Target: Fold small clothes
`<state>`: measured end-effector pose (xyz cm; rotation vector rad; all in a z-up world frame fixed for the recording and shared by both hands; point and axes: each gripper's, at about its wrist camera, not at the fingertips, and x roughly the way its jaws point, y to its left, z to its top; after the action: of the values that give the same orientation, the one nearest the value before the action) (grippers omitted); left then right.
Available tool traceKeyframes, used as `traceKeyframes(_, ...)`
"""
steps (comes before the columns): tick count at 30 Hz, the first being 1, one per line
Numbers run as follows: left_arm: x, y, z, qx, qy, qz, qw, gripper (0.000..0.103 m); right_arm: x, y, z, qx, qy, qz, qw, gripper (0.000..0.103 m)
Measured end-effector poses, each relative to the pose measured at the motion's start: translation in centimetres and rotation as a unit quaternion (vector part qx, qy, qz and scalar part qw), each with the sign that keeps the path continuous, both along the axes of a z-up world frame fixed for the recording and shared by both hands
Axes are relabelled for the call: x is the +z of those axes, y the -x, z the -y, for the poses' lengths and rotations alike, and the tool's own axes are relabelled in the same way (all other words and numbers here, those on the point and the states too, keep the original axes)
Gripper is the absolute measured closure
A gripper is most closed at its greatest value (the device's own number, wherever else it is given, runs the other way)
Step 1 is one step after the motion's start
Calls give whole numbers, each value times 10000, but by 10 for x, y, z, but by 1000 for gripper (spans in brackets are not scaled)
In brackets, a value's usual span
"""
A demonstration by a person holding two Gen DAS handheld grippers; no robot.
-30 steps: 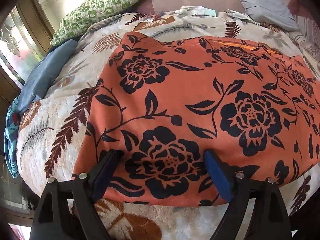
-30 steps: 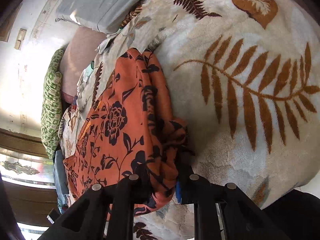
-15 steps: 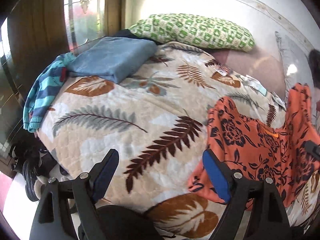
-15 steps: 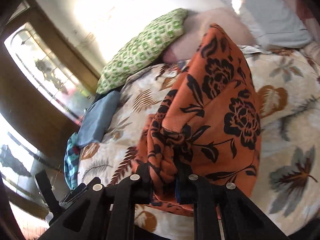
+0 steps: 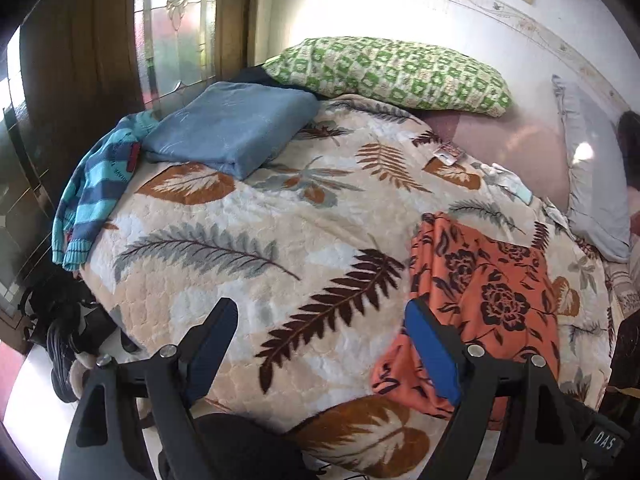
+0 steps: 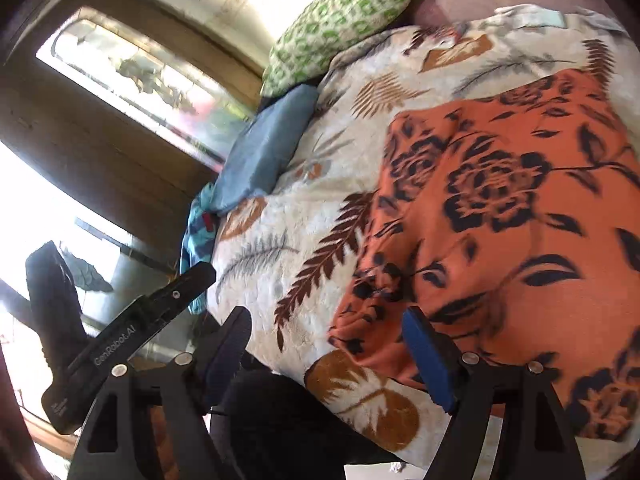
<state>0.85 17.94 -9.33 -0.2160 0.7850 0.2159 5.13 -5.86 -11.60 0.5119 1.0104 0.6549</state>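
Note:
An orange garment with black flowers (image 5: 484, 300) lies folded over on the leaf-print bedspread (image 5: 248, 248), at the near right of the bed. It also shows in the right wrist view (image 6: 520, 240), blurred and large. My left gripper (image 5: 320, 344) is open and empty, above the bed's near edge, left of the garment. My right gripper (image 6: 326, 354) is open and empty, at the garment's near left corner. The left gripper's body (image 6: 128, 332) shows in the right wrist view at lower left.
A folded blue blanket (image 5: 232, 124) and a striped blue sweater (image 5: 96, 184) lie at the bed's far left. A green patterned pillow (image 5: 388, 72) and a grey pillow (image 5: 592, 184) sit at the head. A wooden window frame (image 5: 80, 60) is to the left.
My right gripper has opened and let go of the orange garment, which now lies on the bed. My left gripper stays open and has drawn back a little.

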Motion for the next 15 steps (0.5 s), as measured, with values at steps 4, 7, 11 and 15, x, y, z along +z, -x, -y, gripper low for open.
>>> traceKeyframes(4, 9, -11, 51, -669, -110, 195, 9975, 17, -15, 7, 84, -1041, -735, -368, 9912, 22)
traceKeyframes(7, -16, -34, 90, -1290, -192, -19, 9915, 17, -39, 18, 131, -1351, -1513, -734, 9765, 22)
traceKeyframes(11, -109, -63, 108, -974, -1255, -1599, 9743, 14, -44, 30, 161, -1556, -1890, -757, 9666, 22)
traceKeyframes(15, -102, -49, 99, -801, -1238, -1230, 9814, 11, -23, 21, 168, -1312, -2283, -502, 9634, 21)
